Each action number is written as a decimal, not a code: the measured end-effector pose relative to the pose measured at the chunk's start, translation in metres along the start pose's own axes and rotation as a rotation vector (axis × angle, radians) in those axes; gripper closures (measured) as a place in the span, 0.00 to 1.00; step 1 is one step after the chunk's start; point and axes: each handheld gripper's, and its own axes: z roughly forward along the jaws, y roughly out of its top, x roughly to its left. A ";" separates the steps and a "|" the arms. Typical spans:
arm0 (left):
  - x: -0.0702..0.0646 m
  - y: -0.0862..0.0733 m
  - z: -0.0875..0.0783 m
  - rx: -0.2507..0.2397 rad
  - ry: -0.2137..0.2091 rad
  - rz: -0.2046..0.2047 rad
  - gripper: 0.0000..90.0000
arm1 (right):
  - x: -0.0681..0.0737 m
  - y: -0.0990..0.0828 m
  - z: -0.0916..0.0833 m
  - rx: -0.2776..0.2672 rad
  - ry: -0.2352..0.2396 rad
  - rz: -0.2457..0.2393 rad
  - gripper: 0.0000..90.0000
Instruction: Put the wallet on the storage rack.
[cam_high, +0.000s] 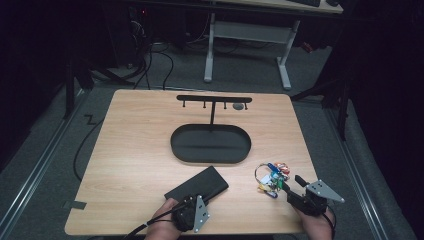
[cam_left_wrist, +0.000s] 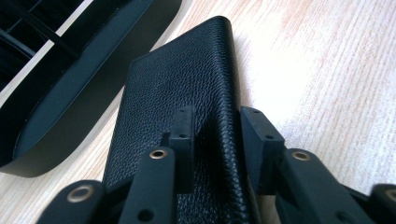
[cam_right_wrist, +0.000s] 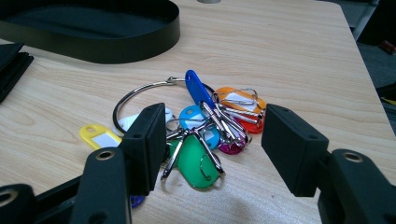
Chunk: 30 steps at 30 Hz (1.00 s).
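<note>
Tongs (cam_right_wrist: 212, 140) over keys (cam_right_wrist: 201, 135), tray (cam_right_wrist: 140, 42) beyond

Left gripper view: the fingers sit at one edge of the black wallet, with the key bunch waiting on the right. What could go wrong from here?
1. The left gripper pinches only the black wallet near its long edge; lifted, it may sag, flap open or slip.
2. The tray lies close beside the wallet, so a swing could knock its rim.
3. The right gripper stands open around the key bunch; closing may catch only a few loose tags and leave the big ring dangling.
</note>
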 end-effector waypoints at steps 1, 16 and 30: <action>0.001 0.000 -0.001 0.000 0.002 -0.002 0.79 | 0.000 0.000 0.000 0.000 0.001 0.000 0.45; 0.029 -0.010 -0.026 -0.079 -0.015 -0.151 0.89 | 0.002 0.003 0.006 -0.001 0.013 0.004 0.45; 0.069 -0.036 -0.065 -0.168 -0.005 -0.359 0.91 | 0.004 0.006 0.009 -0.012 0.029 0.007 0.45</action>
